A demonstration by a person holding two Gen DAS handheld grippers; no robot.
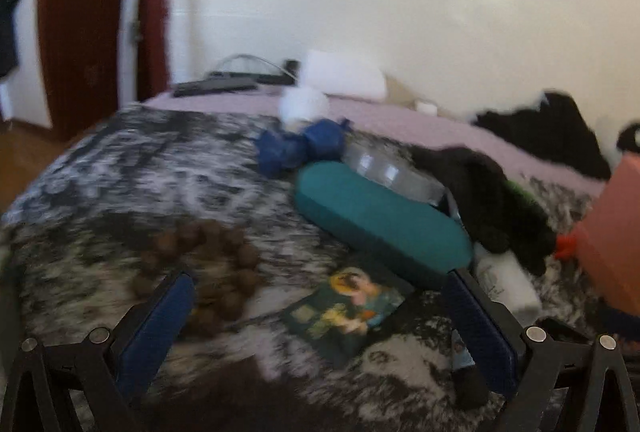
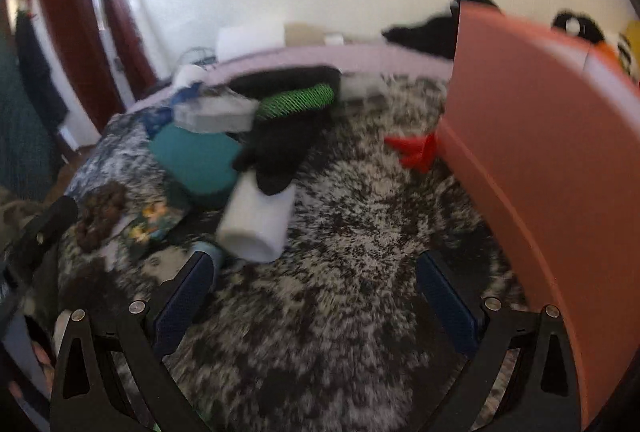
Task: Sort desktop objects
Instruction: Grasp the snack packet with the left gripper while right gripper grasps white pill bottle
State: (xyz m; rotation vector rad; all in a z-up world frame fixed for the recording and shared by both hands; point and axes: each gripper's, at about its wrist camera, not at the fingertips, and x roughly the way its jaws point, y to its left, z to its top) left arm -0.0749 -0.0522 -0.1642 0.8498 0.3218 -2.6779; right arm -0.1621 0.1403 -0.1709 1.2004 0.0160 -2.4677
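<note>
Both tongs are spread and empty: the left gripper [image 1: 316, 296] hovers over a picture card [image 1: 347, 312] and brown beads [image 1: 200, 264], beside a teal case [image 1: 380, 216]; the right gripper [image 2: 316, 276] hangs above the mottled blanket [image 2: 360, 216], near a white roll [image 2: 256, 224] and a pink box [image 2: 540, 151] at its right edge

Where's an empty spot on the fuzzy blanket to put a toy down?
Bare blanket lies between the white roll and the pink box, near the red toy. It's crowded around the teal case and black cloth.

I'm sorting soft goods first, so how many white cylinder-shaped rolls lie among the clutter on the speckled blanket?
1 clearly: the white roll lies beside the teal case, its far end under the black cloth. Others may be hidden in the pile.
</note>
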